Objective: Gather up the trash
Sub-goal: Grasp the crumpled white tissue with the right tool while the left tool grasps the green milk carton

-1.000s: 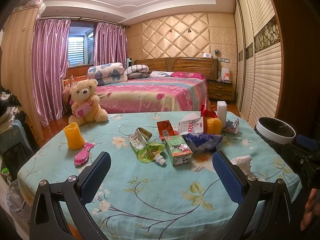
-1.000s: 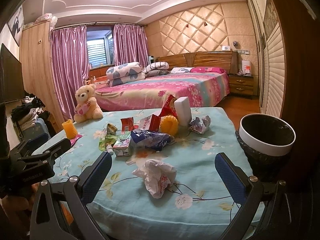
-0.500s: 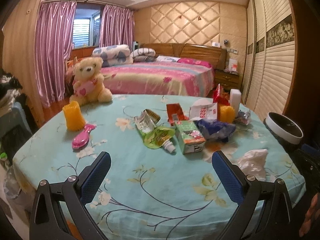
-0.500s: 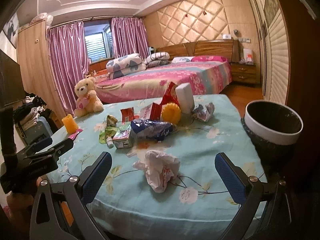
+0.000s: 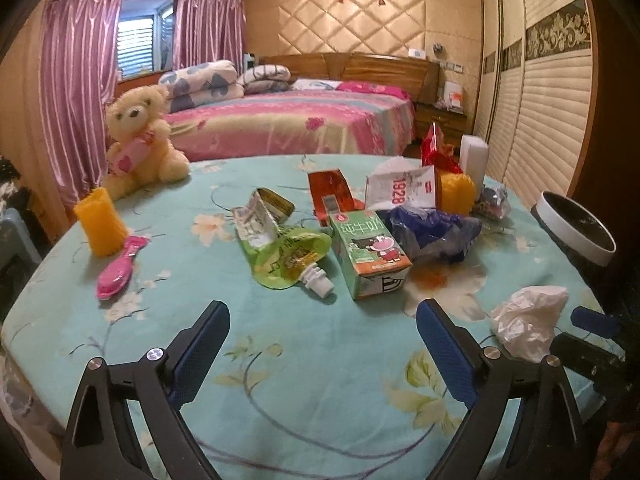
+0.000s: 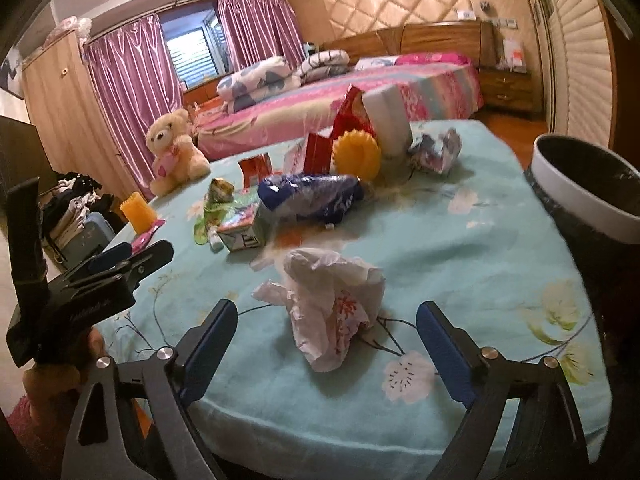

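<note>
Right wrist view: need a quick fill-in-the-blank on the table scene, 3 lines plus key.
1. The crumpled white plastic bag lies nearest the ____ tongs.
2. The green milk carton lies on its ____.
3. The teddy bear holds a pink ____.

Missing words: right; side; heart

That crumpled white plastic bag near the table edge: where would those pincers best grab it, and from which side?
Probably the raised bunched crest of the white plastic bag, coming down from above and from the near table edge. It lies loose in a soft heap, so the top folds give something to pinch. The right gripper already faces it, jaws closing, nothing touched yet. The bin stands to its right.
</note>
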`<state>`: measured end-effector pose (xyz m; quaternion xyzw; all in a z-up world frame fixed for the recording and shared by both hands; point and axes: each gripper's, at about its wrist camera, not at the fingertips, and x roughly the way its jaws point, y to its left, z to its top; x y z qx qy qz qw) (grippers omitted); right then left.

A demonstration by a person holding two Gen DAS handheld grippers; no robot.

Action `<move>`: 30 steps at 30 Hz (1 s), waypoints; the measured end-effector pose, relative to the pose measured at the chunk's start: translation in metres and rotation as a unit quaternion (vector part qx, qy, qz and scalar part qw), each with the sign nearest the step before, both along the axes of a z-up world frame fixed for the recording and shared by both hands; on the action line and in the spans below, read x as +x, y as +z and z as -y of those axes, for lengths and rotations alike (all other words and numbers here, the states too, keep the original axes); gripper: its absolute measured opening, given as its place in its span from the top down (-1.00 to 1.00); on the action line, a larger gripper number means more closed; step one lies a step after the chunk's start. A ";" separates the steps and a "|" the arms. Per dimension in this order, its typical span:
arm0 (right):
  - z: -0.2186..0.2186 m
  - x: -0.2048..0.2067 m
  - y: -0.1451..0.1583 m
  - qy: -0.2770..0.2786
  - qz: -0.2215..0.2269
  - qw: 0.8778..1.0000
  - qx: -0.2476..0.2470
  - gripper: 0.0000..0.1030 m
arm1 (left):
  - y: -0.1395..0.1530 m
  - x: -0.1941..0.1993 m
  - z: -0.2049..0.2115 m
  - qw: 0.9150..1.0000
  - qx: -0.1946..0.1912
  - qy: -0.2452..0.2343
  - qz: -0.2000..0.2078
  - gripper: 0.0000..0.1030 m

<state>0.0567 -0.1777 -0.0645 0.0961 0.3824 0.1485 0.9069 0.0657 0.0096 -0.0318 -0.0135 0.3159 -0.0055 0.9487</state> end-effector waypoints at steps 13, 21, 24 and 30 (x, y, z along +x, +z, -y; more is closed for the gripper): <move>0.011 0.026 -0.019 0.001 -0.046 0.999 0.022 0.06 | -0.018 0.076 0.026 0.998 0.016 -0.021 -0.056 -0.83; 0.018 0.031 -0.014 0.001 -0.043 0.998 0.035 0.35 | -0.028 0.106 0.042 0.993 0.037 -0.045 -0.106 0.03; 0.022 0.029 -0.012 -0.002 -0.039 0.999 0.038 0.36 | -0.023 0.100 0.041 0.994 0.031 -0.049 -0.091 0.03; 0.034 0.023 -0.008 -0.012 -0.033 0.998 0.047 0.38 | -0.018 0.065 0.033 0.996 0.016 -0.051 -0.074 0.04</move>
